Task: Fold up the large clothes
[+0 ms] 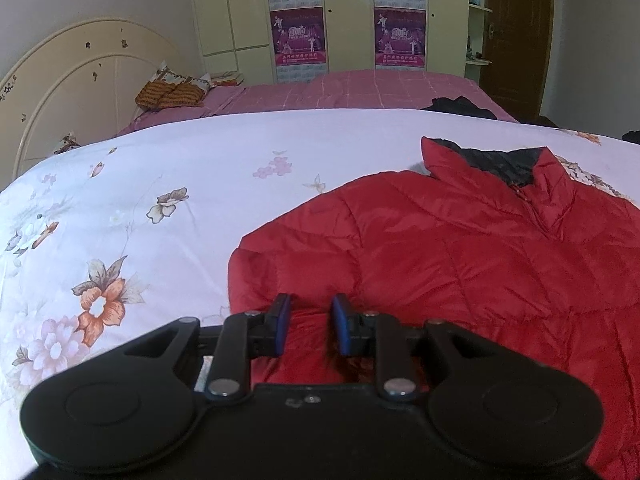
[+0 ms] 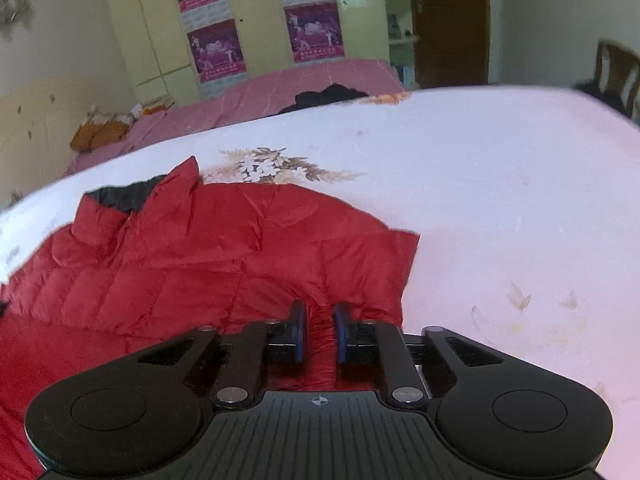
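Note:
A red quilted puffer jacket (image 1: 460, 248) with a dark lining at its collar (image 1: 500, 162) lies spread on a white floral bedspread (image 1: 180, 168). My left gripper (image 1: 310, 320) sits low over the jacket's left near part, its blue-padded jaws a little apart with red fabric between them. In the right wrist view the jacket (image 2: 180, 256) fills the left half. My right gripper (image 2: 319, 330) is over the jacket's right near edge, its jaws narrowly apart with bunched red fabric between them.
A pink checked bed (image 1: 360, 88) lies behind with an orange pillow (image 1: 168, 94) and a dark garment (image 1: 460, 106). A cream headboard (image 1: 72, 92) stands at the left. Wardrobes with purple posters (image 1: 298, 36) and a brown door (image 1: 516, 36) line the back wall. A wooden chair (image 2: 616, 72) stands far right.

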`<state>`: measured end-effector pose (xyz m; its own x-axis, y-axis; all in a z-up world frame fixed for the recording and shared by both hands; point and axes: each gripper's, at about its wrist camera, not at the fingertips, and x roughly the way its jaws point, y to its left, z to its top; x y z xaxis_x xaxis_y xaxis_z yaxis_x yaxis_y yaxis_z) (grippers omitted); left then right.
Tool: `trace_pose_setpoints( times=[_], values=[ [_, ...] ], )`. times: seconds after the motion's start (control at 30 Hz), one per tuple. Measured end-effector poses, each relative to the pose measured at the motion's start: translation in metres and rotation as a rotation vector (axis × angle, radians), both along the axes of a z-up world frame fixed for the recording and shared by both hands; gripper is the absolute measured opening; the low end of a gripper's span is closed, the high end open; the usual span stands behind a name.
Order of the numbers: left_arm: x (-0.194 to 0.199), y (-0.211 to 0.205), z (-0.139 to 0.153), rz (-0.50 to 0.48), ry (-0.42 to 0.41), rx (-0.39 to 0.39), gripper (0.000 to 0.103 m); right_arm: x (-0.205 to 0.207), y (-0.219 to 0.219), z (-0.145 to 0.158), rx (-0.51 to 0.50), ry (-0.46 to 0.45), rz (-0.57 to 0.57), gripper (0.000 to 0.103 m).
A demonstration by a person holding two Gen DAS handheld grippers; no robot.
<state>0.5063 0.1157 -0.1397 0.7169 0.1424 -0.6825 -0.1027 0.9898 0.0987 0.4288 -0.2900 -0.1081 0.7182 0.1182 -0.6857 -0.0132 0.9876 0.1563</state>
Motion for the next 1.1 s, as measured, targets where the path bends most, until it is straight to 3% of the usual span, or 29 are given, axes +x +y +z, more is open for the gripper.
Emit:
trace_pose_setpoints(
  times=[0.1, 0.2, 0.3, 0.47, 0.5, 0.6, 0.77, 0.87, 1.1],
  values=[
    [-0.001, -0.002, 0.003, -0.012, -0.01, -0.018, 0.024, -0.001, 0.004, 0.005, -0.07, -0.046, -0.009, 0.014],
    [0.0, -0.007, 0.001, -0.029, -0.006, -0.007, 0.026, 0.006, 0.003, -0.013, -0.1, 0.011, -0.017, 0.014],
    [0.003, -0.007, -0.005, -0.033, 0.008, 0.002, 0.027, 0.01, -0.001, -0.02, -0.058, 0.041, -0.033, 0.014],
    [0.002, -0.006, 0.001, -0.015, 0.014, -0.007, 0.028, -0.002, -0.001, 0.008, -0.021, -0.057, -0.064, 0.015],
    [0.002, -0.006, 0.001, -0.011, 0.013, -0.007, 0.029, -0.004, 0.002, 0.013, -0.02, -0.074, -0.051, 0.02],
    [0.002, -0.007, 0.0, 0.0, 0.016, 0.011, 0.036, -0.009, 0.016, 0.017, -0.018, -0.092, -0.003, 0.062],
    [0.003, -0.002, -0.001, 0.032, 0.024, 0.005, 0.05, -0.012, 0.042, -0.003, -0.075, -0.029, 0.082, 0.062],
    [0.003, 0.0, -0.003, 0.042, 0.027, 0.009, 0.055, -0.013, 0.05, -0.018, -0.17, -0.011, 0.112, 0.062],
    [0.004, -0.004, -0.006, 0.044, 0.036, 0.05, 0.06, 0.0, 0.054, -0.041, -0.224, 0.02, 0.133, 0.063]
  ],
)
